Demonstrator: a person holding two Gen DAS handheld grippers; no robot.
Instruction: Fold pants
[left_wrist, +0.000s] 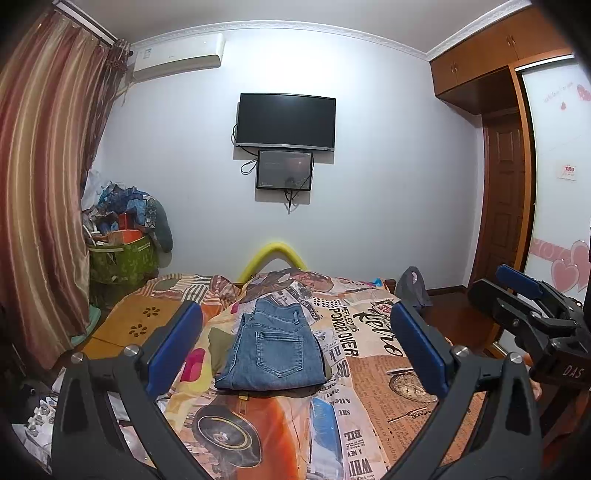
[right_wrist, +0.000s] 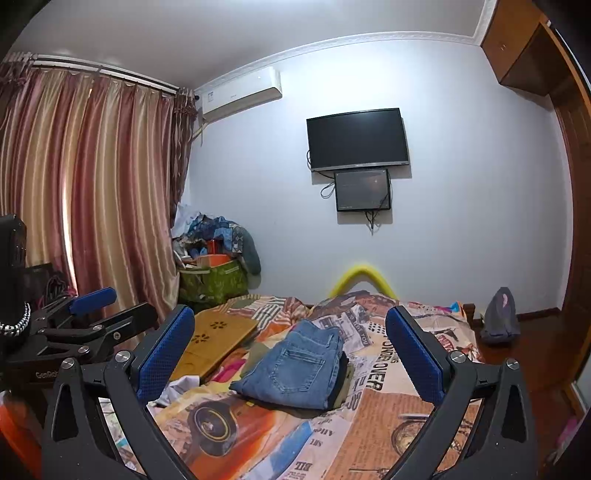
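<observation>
Left wrist view: the jeans lie folded into a neat block on the bed, pocket side up. They sit on top of a small pile of other folded clothes, w/ dark and green edges poking out below. I think that is the stack for done stuff, so the fold looks finished.

The left hand-held gripper is up in the air, wide apart, w/ nothing in it. The jeans show between its blue pads but the pads don't touch them.

The right hand-held gripper is also wide and holds nothing. It floats near the pile, not touching.

Both are prob. let go on purpose, so the block stays flat and doesn't get pulled open. A wood board lies beside the pile on the bed.
</observation>
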